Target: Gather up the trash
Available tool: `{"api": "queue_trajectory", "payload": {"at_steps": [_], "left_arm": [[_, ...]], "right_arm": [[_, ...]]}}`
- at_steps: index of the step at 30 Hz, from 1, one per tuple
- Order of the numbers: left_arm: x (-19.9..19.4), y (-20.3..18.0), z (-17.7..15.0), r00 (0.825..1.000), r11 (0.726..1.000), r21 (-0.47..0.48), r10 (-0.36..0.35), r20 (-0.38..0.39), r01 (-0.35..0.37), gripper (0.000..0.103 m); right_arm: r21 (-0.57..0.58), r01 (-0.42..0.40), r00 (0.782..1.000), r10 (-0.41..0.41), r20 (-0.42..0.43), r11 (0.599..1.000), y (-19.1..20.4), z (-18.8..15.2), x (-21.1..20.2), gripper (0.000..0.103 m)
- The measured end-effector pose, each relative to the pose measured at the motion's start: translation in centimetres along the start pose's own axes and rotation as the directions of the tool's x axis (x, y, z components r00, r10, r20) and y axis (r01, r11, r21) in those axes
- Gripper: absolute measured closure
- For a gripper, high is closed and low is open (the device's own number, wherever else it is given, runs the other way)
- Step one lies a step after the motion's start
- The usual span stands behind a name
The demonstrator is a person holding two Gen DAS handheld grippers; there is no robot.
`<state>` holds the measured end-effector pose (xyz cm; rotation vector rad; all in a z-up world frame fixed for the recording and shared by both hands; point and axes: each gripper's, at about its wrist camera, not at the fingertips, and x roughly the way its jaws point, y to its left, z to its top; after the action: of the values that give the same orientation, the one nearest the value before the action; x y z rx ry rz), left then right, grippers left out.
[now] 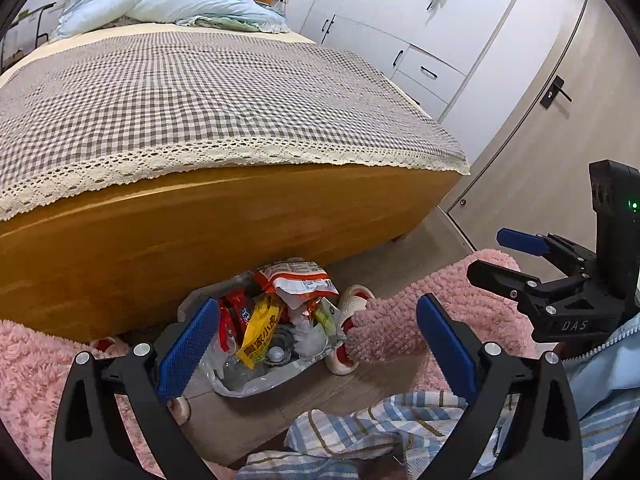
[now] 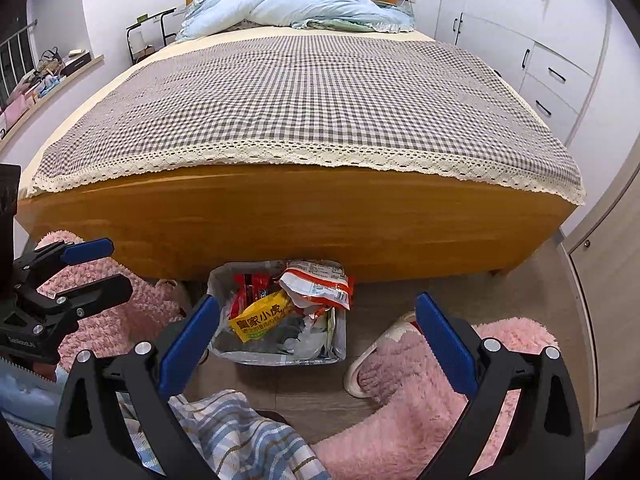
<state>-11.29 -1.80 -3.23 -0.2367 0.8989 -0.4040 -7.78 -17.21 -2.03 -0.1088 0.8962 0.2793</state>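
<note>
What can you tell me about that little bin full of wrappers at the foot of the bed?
The trash bin is small and rectangular, lined with a clear plastic bag. It stands upright on the wood floor against the bed's wooden footboard. It is overfull: a yellow snack packet, red wrappers and an orange-and-white bag stick out above the rim. Neither gripper touches it.

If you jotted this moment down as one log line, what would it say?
left tool: open, empty | right tool: open, empty | clear-lined trash bin full of snack wrappers: on floor at wooden bed foot
</note>
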Motion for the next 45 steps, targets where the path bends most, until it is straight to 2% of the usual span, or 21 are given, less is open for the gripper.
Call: {"api": "queue_trajectory", "payload": {"at_steps": [45], "left_arm": [[0.15,0.61,0.21,1.0,1.0,-0.015,-0.009,-0.013,0.009,0.008]], "right_arm": [[-0.002,-0.004,1.0,0.004,-0.008,1.0,0.0,0.02,0.09,0.009]]}}
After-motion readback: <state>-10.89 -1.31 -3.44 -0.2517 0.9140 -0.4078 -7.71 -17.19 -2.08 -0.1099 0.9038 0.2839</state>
